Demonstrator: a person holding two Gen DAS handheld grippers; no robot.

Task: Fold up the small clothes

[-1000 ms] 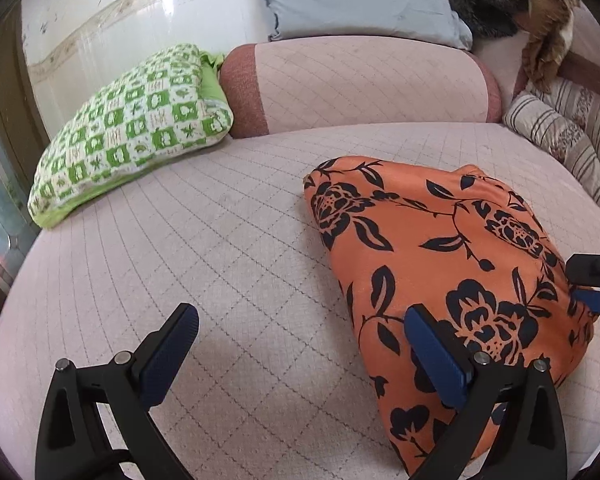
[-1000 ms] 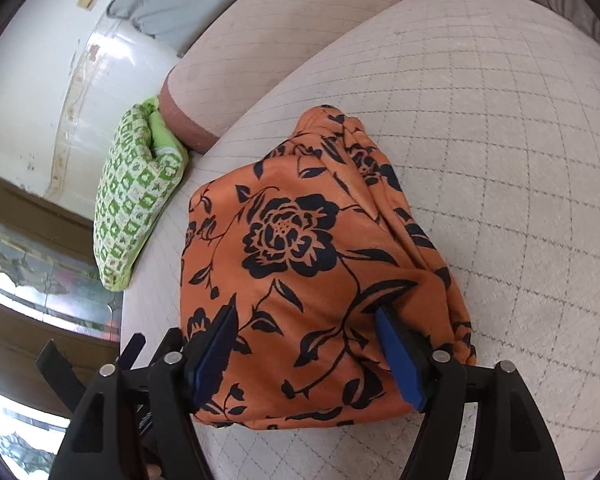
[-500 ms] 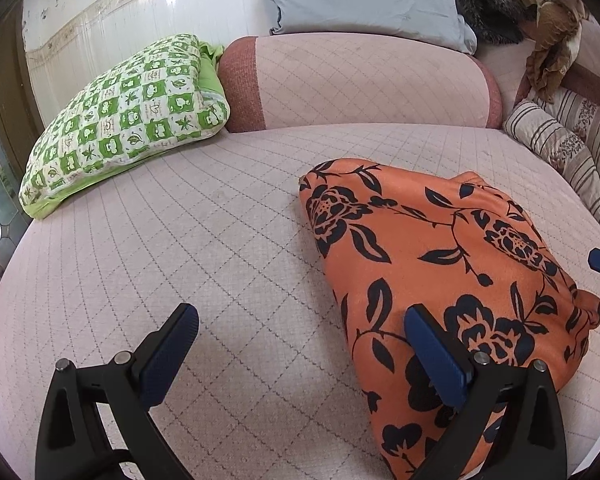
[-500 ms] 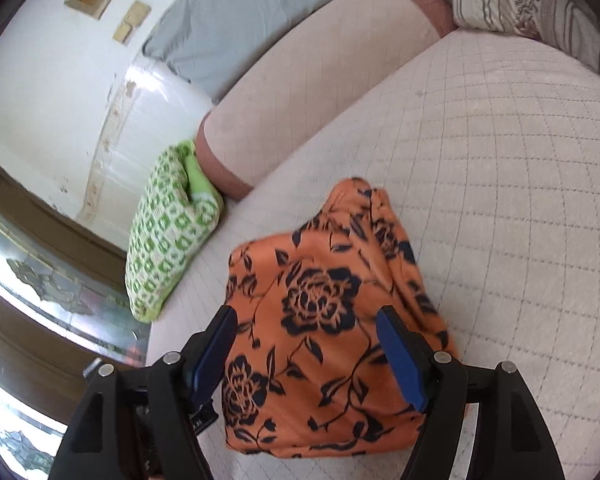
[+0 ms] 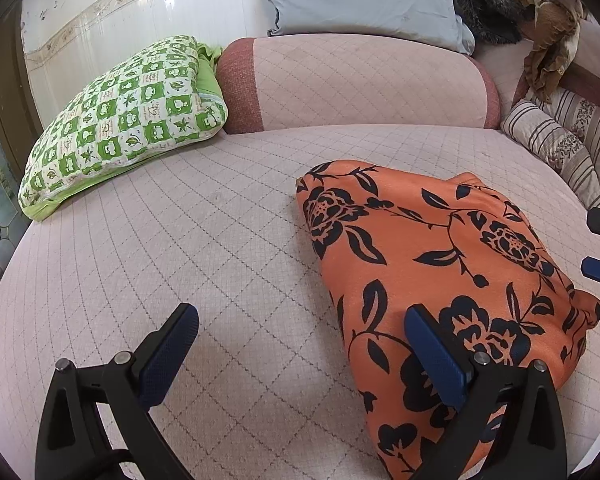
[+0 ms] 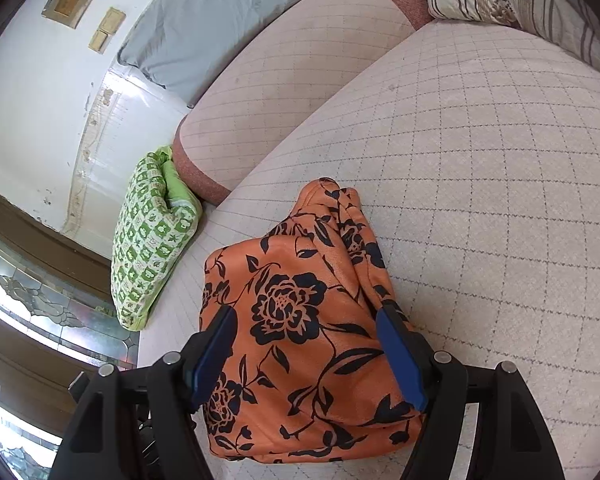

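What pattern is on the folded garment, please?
Orange garment with black flowers and leaves; clearest from the right wrist.

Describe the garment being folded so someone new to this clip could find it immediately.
Start at the quilted pink bed with its pink bolster along the far edge. The folded garment lies on the bed surface nearer the camera. It is the only orange piece, printed with black flowers, unlike the green checked pillow.
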